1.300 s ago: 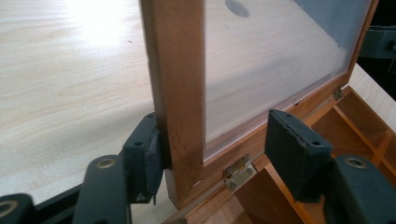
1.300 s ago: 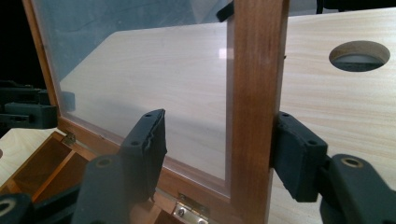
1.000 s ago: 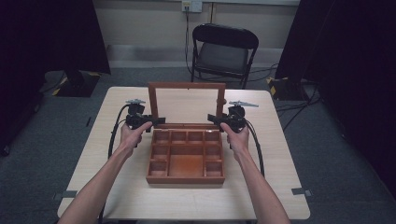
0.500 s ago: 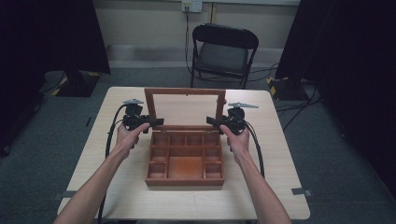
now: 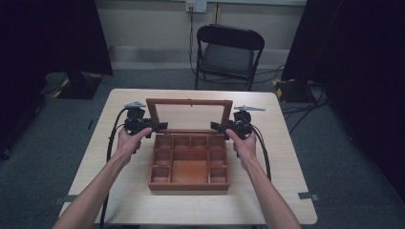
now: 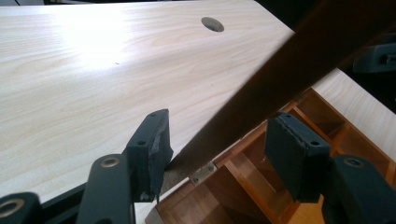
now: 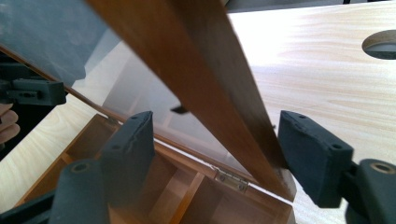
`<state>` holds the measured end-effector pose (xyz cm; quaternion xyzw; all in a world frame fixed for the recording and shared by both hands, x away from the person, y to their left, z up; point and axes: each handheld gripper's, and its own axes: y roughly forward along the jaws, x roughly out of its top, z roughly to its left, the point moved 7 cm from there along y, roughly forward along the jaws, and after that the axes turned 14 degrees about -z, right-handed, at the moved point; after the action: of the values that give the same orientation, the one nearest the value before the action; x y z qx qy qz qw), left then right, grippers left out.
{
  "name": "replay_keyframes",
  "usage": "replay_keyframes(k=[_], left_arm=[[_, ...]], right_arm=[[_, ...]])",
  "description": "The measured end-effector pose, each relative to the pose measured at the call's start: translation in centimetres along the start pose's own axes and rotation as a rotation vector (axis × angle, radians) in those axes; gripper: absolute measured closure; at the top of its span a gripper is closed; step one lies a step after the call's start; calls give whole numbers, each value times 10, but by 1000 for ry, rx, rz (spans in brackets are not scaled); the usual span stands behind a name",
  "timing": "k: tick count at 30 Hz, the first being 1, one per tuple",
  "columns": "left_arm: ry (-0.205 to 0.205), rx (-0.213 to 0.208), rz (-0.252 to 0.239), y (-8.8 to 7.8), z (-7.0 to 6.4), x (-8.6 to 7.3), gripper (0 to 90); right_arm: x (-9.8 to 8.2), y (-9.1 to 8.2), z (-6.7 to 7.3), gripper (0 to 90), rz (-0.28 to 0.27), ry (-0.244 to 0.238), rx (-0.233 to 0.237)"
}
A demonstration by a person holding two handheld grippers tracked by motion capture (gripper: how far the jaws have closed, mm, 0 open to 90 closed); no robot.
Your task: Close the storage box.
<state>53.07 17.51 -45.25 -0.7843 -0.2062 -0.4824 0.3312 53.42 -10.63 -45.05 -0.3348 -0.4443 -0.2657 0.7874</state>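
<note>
The box at frame centre stands open, its lid upright. Both grippers, left and right, have just been opening, releasing the lid's side rails, which stand loosely between the jaws. Next, probably withdrawing outward.

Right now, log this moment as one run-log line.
scene: wooden box on table | lid raised | left gripper: jaws opening around lid frame, open | right gripper: jaws opening around lid frame, open
</note>
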Motion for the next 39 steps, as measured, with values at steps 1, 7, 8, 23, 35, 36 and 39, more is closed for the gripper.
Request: replay_keyframes(k=[1, 7, 8, 23, 35, 36, 39], left_arm=[[0, 0, 0, 0, 0, 0, 406], [-1, 8, -3, -3, -4, 0, 400], [-2, 9, -4, -3, -4, 1, 397], [10, -12, -22, -11, -11, -1, 374], [15, -28, -49, -25, -15, 3, 335], [10, -29, -53, -28, -15, 4, 331], [20, -29, -53, -30, -16, 4, 326]], right_arm=[[0, 0, 0, 273, 0, 0, 0], [0, -3, 3, 269, 5, -24, -10], [0, -3, 3, 266, 4, -29, -11], [2, -17, 9, 236, -21, -12, 11], [2, -25, 14, 195, -41, -6, 21], [3, -26, 16, 195, -44, -13, 24], [2, -30, 19, 195, -45, -32, 20]])
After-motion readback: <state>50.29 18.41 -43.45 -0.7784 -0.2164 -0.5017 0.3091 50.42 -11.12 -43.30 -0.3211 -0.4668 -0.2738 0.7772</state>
